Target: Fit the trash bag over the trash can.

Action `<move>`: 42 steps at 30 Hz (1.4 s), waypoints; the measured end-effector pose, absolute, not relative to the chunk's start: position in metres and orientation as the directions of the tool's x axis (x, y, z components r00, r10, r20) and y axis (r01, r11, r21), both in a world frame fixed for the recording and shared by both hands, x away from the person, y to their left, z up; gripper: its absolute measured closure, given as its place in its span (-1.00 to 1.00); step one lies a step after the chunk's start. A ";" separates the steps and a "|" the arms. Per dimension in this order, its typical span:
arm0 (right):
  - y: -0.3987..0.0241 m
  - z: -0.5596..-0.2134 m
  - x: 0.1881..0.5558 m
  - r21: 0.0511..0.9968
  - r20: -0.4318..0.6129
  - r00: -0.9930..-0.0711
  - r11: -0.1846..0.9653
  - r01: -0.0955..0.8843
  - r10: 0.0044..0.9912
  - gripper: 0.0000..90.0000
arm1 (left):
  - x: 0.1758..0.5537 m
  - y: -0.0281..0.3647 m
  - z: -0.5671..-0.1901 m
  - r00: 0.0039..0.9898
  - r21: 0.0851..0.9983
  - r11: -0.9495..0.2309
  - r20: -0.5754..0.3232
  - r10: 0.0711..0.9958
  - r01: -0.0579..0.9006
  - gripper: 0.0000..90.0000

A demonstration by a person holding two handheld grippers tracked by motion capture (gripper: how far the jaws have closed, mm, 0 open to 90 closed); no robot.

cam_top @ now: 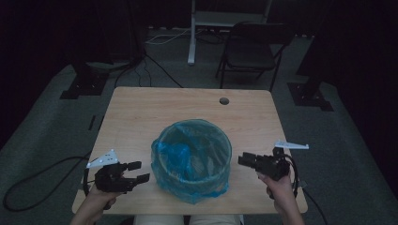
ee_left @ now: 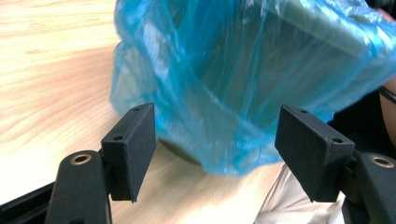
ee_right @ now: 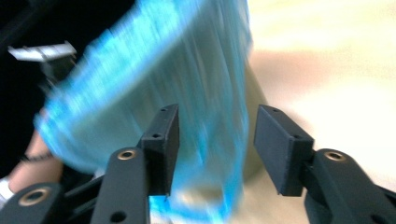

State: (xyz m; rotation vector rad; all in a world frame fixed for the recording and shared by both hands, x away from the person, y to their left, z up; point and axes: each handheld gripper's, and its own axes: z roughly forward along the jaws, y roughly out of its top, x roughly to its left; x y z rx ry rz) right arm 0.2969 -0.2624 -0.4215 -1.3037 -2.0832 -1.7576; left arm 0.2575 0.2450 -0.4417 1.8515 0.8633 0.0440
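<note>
both grippers, left gripper (cam_top: 139, 171) and right gripper (cam_top: 244, 160), flank the blue-bagged bin (cam_top: 191, 159) on the bench (cam_top: 141, 112), jaws apart, holding nothing.

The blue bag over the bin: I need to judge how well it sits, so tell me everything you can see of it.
The blue bag is thin, see-through, crinkled plastic lining a round bin that stands upright at the near middle of the wooden table. Its mouth is open, folded over the rim, its loose skirt hanging unevenly down the outside. The left gripper and right gripper flank it, fingers open, apart from it.
</note>
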 end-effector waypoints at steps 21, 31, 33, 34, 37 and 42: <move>-0.215 -0.383 0.359 0.782 0.465 -0.655 0.070 0.619 0.596 1.00 | 0.279 0.207 -0.439 0.803 0.836 -0.246 -0.325 0.499 0.491 0.55; -0.214 -0.385 0.367 0.785 0.385 -0.618 0.108 0.610 0.685 1.00 | 0.284 0.203 -0.448 0.770 0.810 -0.248 -0.340 0.540 0.532 1.00; -0.214 -0.394 0.372 0.771 0.398 -0.604 0.105 0.628 0.690 1.00 | 0.285 0.202 -0.451 0.762 0.802 -0.262 -0.328 0.559 0.537 1.00; -0.214 -0.399 0.374 0.762 0.408 -0.597 0.102 0.639 0.690 1.00 | 0.286 0.202 -0.452 0.758 0.796 -0.272 -0.320 0.568 0.540 1.00; -0.213 -0.413 0.381 0.739 0.422 -0.573 0.100 0.667 0.702 1.00 | 0.287 0.202 -0.455 0.753 0.786 -0.285 -0.316 0.577 0.549 1.00; -0.204 -0.440 0.390 0.688 0.427 -0.549 0.136 0.713 0.718 1.00 | 0.287 0.202 -0.458 0.742 0.779 -0.310 -0.276 0.611 0.545 1.00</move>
